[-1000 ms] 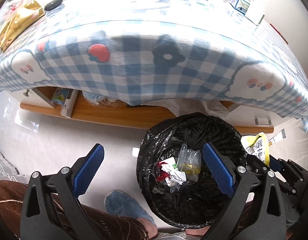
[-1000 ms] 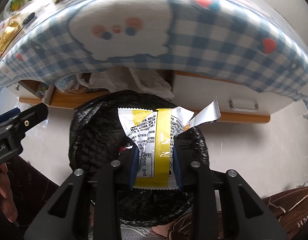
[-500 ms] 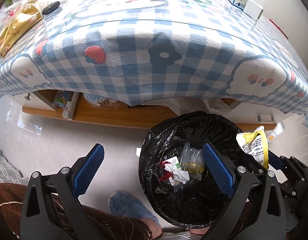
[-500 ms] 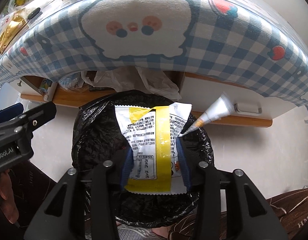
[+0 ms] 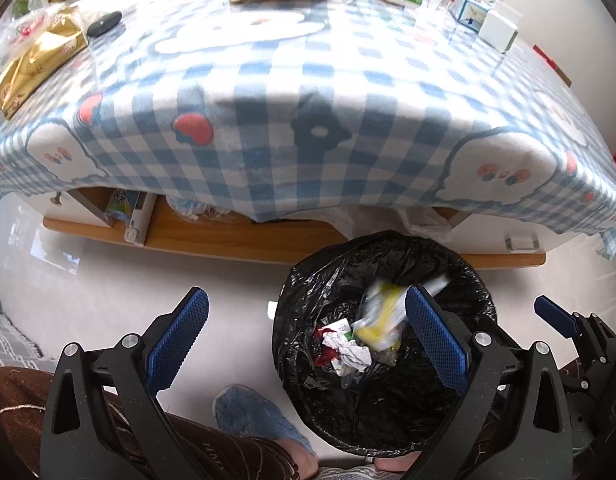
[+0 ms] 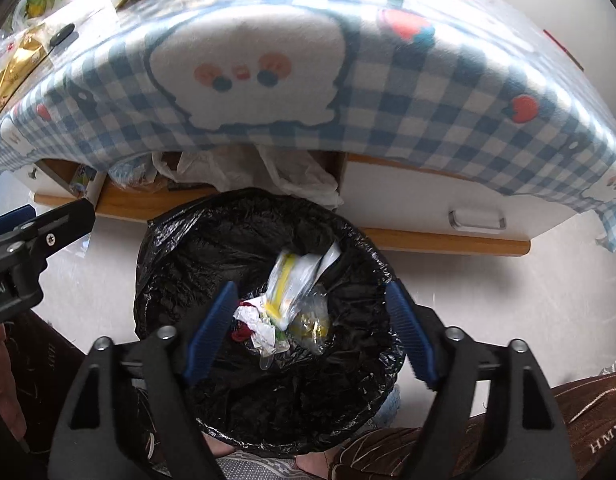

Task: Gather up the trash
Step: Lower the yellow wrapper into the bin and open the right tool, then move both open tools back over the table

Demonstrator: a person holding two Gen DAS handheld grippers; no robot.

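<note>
A bin lined with a black bag (image 5: 387, 246) stands on the floor in front of the table. My right gripper (image 6: 311, 286) hangs over its mouth (image 6: 244, 208) with its jaws opening and nothing between the blue pads. Below them a yellow-and-white snack wrapper (image 6: 286, 280), blurred, drops onto the trash inside; it also shows from the left wrist (image 5: 381, 312). Crumpled white paper (image 5: 351, 354) and a clear plastic bag (image 6: 311, 324) lie in the bin. My left gripper (image 5: 306, 295) is open and empty at the bin's left rim.
The table wears a blue checked cloth (image 5: 268, 120) with gold snack bags (image 5: 36, 68), boxes (image 5: 499, 32) and a black object (image 5: 104, 24) on top. A wooden shelf (image 5: 228, 240) runs beneath. A blue slipper (image 5: 252, 412) and brown trouser legs are near the bin.
The right gripper's jaws spread apart and let go of the yellow-and-white wrapper, which fell from between them into the bin. The left gripper stayed open and in place.
</note>
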